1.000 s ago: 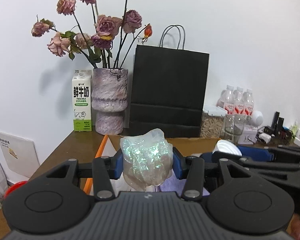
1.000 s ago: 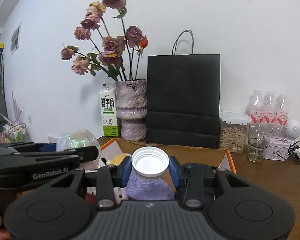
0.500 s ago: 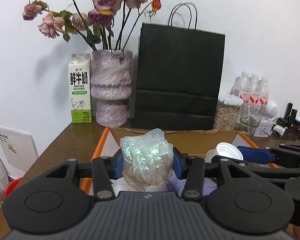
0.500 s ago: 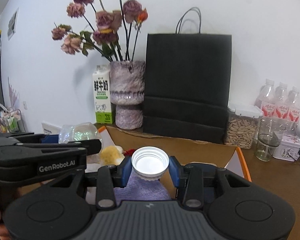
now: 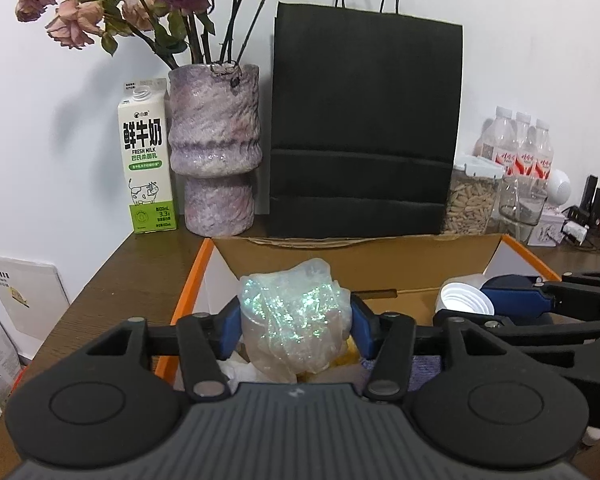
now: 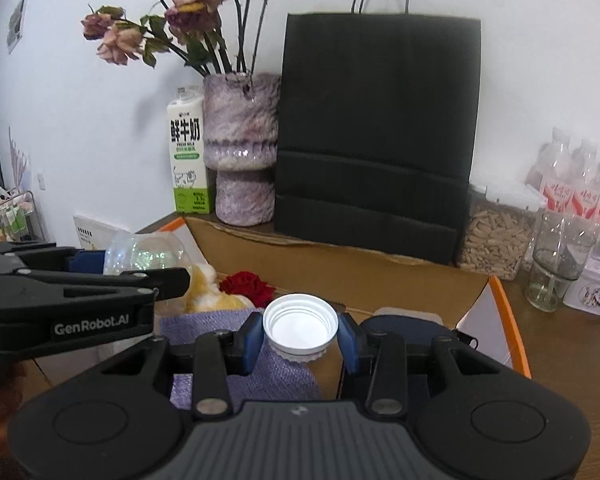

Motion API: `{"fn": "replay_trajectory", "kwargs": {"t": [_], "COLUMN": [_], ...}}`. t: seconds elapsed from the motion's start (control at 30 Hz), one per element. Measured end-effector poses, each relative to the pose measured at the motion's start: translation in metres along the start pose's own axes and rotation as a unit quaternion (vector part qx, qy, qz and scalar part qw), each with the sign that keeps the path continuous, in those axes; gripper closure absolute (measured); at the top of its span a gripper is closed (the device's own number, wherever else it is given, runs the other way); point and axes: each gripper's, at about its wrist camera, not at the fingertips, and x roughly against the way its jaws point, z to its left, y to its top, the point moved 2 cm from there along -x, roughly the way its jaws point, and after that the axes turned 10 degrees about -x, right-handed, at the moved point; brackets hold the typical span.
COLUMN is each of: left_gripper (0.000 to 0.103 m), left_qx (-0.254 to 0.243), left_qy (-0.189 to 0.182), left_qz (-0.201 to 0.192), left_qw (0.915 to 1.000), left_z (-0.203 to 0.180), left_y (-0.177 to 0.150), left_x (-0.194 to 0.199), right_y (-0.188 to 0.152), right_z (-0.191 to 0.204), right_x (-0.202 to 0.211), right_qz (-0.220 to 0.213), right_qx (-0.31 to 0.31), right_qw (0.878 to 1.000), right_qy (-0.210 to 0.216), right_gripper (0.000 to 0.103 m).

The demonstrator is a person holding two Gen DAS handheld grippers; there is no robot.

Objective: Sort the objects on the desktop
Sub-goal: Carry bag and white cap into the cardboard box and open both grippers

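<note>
My left gripper [image 5: 294, 316] is shut on a crumpled iridescent plastic wrapper [image 5: 296, 320] and holds it over the open cardboard box [image 5: 420, 256] with orange edges. The left gripper [image 6: 148, 264] and its wrapper [image 6: 144, 254] also show at the left of the right wrist view. My right gripper [image 6: 300, 330] is shut on a white bottle cap [image 6: 300, 322], held over the same box [image 6: 380, 272]. The right gripper [image 5: 496, 300] with the cap [image 5: 466, 304] shows at the right of the left wrist view. In the box lie a purple cloth [image 6: 260, 364], a yellow fluffy thing [image 6: 208, 292] and a red flower [image 6: 248, 284].
Behind the box stand a black paper bag [image 5: 364, 132], a purple vase of dried roses [image 5: 216, 152] and a milk carton [image 5: 146, 156]. To the right are a jar of seeds [image 5: 472, 196], a glass jar [image 6: 556, 264] and water bottles [image 5: 520, 148].
Both grippers have moved forward and down over the box, still holding the wrapper and the cap. The box's contents have come into view.
</note>
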Motion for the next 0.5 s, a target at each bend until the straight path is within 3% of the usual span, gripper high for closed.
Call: {"fn": "replay_trajectory", "kwargs": {"t": [0.1, 0.17, 0.33, 0.43, 0.5], "left_gripper": [0.032, 0.027, 0.003, 0.0, 0.0], "left_qx": [-0.004, -0.009, -0.002, 0.006, 0.005], "left_qy": [0.001, 0.017, 0.049, 0.044, 0.041], "left_qz": [-0.004, -0.005, -0.007, -0.011, -0.009], "left_qw": [1.0, 0.9998, 0.9988, 0.999, 0.9991], "left_z": [-0.001, 0.0, 0.008, 0.011, 0.01], "left_y": [-0.001, 0.0, 0.003, 0.004, 0.004], "left_x": [0.0, 0.001, 0.005, 0.007, 0.007], "right_y": [0.0, 0.0, 0.003, 0.007, 0.008], "right_z": [-0.001, -0.002, -0.005, -0.01, -0.012], "right_x": [-0.001, 0.002, 0.009, 0.012, 0.013], "right_qz": [0.004, 0.003, -0.016, -0.02, -0.018], "right_qx": [0.001, 0.0, 0.005, -0.007, -0.014], "right_qw": [1.0, 1.0, 1.0, 1.0, 1.0], "right_qy": [0.003, 0.004, -0.02, -0.018, -0.012], "right_gripper": [0.062, 0.053, 0.011, 0.0, 0.0]}}
